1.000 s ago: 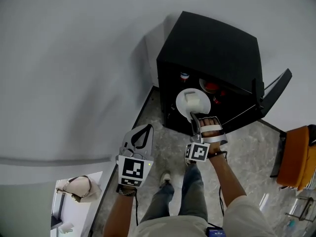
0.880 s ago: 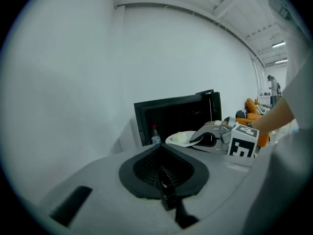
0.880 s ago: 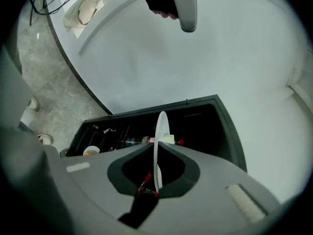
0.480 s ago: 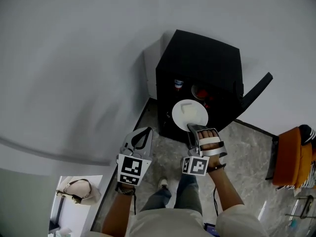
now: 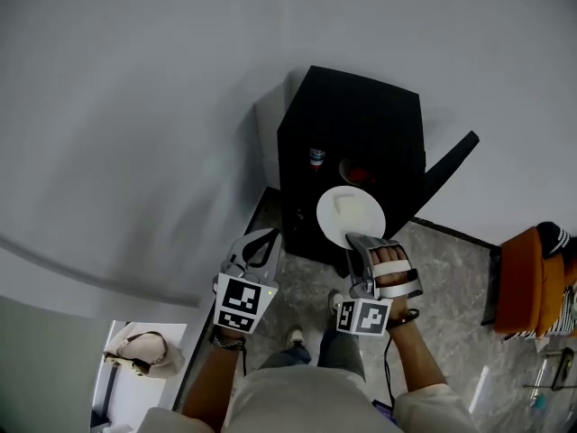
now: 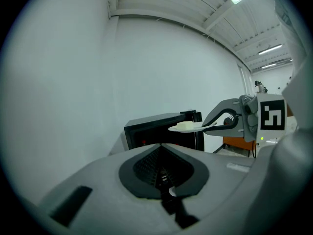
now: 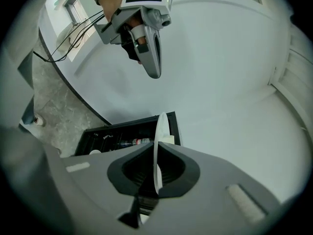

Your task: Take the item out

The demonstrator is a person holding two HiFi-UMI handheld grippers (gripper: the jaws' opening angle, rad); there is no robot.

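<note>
pinching the white plate by its rim, your right gripper holds it outside the black cabinet; left gripper jaws pressed together.

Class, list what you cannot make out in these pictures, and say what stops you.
Inside the black cabinet: the head view is dark and tiny there; only a bottle-like shape and something red show.
The pale block on the white plate: too small in the head view to identify; the edge-on plate hides most of it in the right gripper view.
</note>
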